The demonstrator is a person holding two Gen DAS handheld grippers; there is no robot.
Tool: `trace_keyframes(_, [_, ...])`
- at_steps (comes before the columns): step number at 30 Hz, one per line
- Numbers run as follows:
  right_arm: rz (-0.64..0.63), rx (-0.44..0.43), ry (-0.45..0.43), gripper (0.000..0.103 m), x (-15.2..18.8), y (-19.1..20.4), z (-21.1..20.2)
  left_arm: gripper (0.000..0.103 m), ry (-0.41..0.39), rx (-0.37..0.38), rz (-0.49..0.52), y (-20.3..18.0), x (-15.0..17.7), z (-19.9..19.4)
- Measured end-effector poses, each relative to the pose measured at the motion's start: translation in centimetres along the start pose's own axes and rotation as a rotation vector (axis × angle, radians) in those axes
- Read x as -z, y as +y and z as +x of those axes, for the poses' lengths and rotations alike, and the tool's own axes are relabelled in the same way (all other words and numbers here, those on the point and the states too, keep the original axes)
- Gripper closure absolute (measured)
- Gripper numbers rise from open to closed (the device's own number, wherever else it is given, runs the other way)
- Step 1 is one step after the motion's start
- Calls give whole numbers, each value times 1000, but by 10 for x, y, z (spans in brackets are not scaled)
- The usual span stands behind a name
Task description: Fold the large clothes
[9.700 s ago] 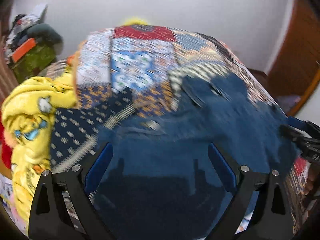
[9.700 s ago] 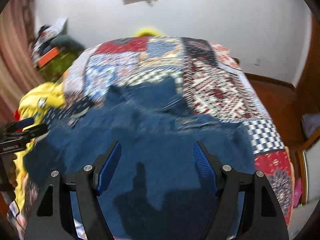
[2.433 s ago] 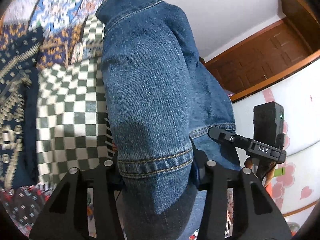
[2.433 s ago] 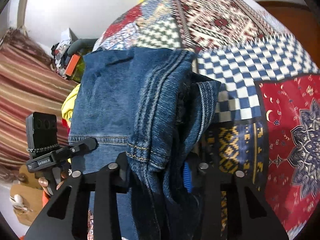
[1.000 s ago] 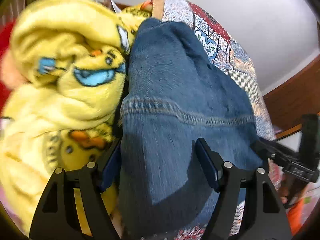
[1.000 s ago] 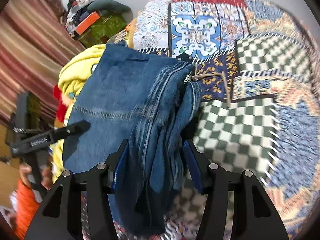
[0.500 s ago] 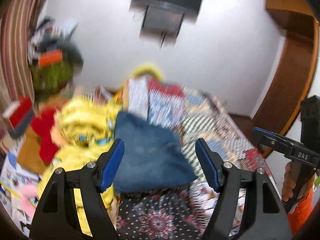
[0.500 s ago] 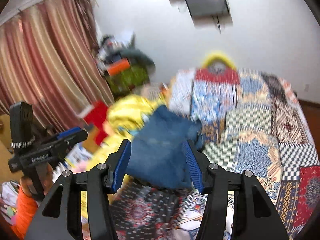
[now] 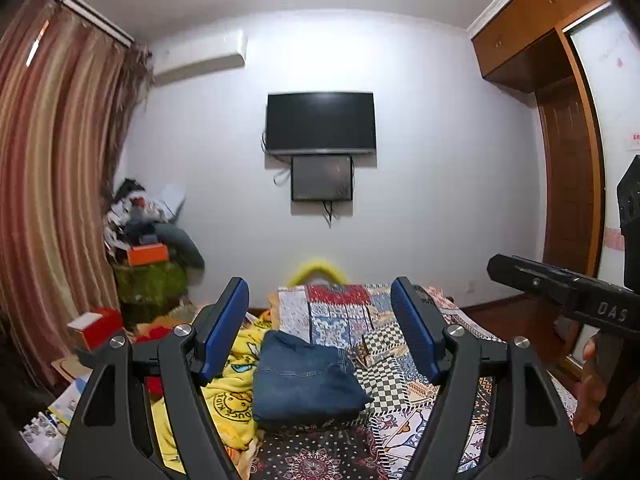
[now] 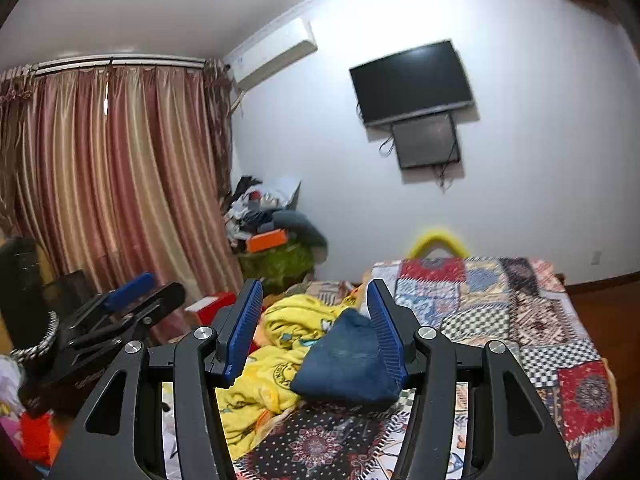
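Note:
The folded blue jeans (image 9: 300, 380) lie as a compact bundle on the patchwork bed cover (image 9: 384, 360), against a yellow blanket. They also show in the right wrist view (image 10: 348, 364). My left gripper (image 9: 320, 324) is open and empty, held well back from the bed and above it. My right gripper (image 10: 312, 320) is open and empty too, also raised and away from the jeans. The right gripper shows at the right edge of the left wrist view (image 9: 560, 292); the left gripper shows at the left of the right wrist view (image 10: 120, 308).
A crumpled yellow cartoon blanket (image 9: 232, 384) lies left of the jeans (image 10: 280, 344). A cluttered pile with an orange box (image 9: 148, 254) stands by the striped curtain (image 10: 100, 184). A TV (image 9: 320, 124) hangs on the far wall. A wooden wardrobe (image 9: 568, 184) is at right.
Both grippers let go of the folded jeans beside the yellow blanket, then pulled back and up. The view now takes in the whole room.

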State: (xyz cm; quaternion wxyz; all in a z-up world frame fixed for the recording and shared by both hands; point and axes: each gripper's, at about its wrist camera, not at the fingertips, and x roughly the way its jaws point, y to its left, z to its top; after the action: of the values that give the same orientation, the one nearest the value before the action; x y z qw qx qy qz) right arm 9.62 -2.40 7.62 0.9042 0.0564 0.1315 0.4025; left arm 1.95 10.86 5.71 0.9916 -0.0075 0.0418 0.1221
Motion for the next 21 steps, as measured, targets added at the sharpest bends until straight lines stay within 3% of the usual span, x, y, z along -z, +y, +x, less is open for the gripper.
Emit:
trace_keyframes(3, [-16, 30, -5, 49, 2, 4, -5, 18, -3, -7, -14, -6, 4, -12])
trace_keyframes(7, [-37, 73, -13, 32, 7, 7, -6, 2, -14, -27, -24, -13, 9, -21])
trace_keyframes(14, [-66, 132, -17, 12, 7, 11, -11, 1, -7, -39, -44, -10, 12, -28])
trace_keyframes(16, [-76, 155, -30, 0, 8, 12, -13, 1, -1, -34, -58, -7, 14, -27])
trace_keyframes(21, [-90, 170, -39, 0, 10, 14, -15, 1, 5, -38, -81, -2, 18, -27])
